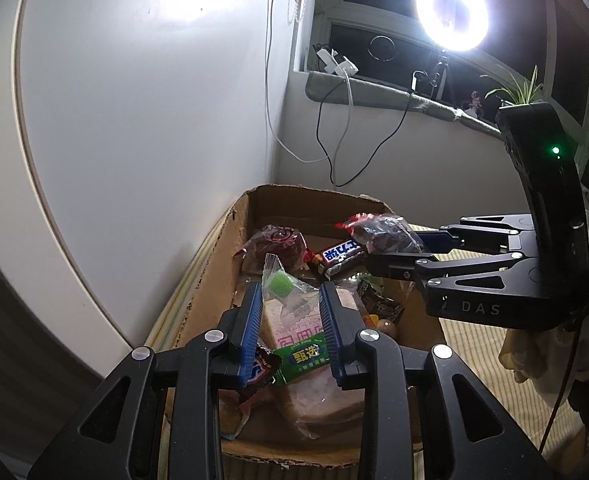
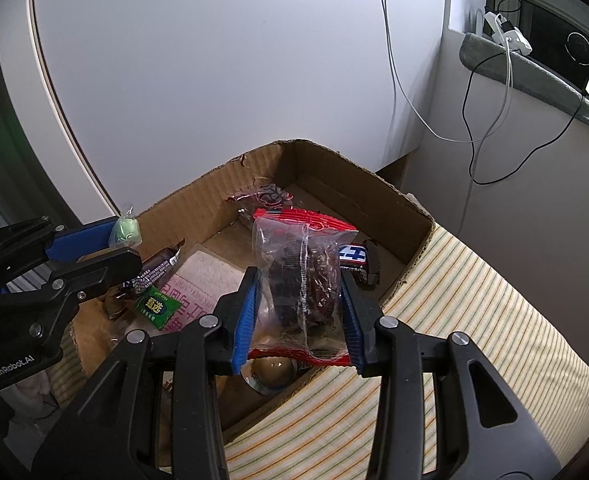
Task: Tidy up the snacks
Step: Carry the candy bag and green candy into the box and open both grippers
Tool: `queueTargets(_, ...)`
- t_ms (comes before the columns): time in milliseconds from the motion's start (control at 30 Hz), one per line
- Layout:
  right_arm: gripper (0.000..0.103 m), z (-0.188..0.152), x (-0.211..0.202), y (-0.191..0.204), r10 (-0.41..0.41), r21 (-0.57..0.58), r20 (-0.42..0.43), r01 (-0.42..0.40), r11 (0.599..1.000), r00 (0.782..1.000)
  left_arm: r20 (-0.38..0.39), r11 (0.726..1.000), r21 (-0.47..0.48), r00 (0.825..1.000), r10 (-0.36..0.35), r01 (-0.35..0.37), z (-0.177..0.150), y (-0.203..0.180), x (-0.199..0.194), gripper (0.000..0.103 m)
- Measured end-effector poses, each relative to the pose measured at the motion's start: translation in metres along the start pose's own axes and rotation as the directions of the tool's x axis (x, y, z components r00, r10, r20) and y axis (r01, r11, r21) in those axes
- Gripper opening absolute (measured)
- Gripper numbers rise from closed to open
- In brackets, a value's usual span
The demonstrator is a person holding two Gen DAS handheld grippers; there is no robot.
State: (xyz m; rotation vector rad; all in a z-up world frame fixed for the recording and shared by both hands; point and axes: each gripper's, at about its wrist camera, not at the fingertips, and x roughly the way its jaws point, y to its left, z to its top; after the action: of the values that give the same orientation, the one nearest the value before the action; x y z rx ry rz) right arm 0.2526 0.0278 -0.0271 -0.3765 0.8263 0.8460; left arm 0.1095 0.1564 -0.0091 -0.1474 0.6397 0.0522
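a clear red-edged packet (image 2: 302, 280) is clamped between the pads of the right gripper (image 2: 300, 316), held over the cardboard box (image 2: 398, 208). a small clear bag with a green sweet (image 1: 280, 284) is pinched by the left gripper (image 1: 290, 336), also above the box. inside, a snickers bar (image 1: 340, 256), a pink pack (image 1: 294, 332) and a green pack (image 2: 156, 306) are seen. the box is set on striped cloth (image 2: 474, 320).

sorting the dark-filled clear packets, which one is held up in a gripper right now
The red-edged clear packet, clamped between the right gripper fingers above the cardboard box. The similar dark-filled packet lies loose on the box floor near the far wall.
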Motion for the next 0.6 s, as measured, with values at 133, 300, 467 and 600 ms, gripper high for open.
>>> queueTargets(133, 0.044, 0.0, -0.001, 0.0, -0.005, -0.002, 0.005, 0.005, 1.0, 1.0, 0.001, 1.0, -0.002, 1.0, 0.004, -0.004, 0.0, 0.0, 0.0, 0.029)
queueTargets(300, 0.053, 0.001, -0.003, 0.001, -0.014, -0.007, 0.011, 0.014, 1.0, 1.0, 0.005, 1.0, -0.001, 1.0, 0.009, -0.009, 0.0, 0.0, -0.001, 0.037)
queueTargets(467, 0.063, 0.002, -0.006, 0.001, -0.027, -0.012, 0.025, 0.027, 1.0, 0.999, 0.009, 1.0, 0.001, 1.0, 0.013, -0.013, -0.001, 0.001, -0.002, 0.045)
queueTargets(600, 0.075, 0.002, -0.01, 0.0, -0.052, -0.017, 0.04, 0.052, 0.998, 0.998, 0.016, 1.0, -0.004, 1.0, 0.021, -0.021, -0.001, 0.002, -0.006, 0.063)
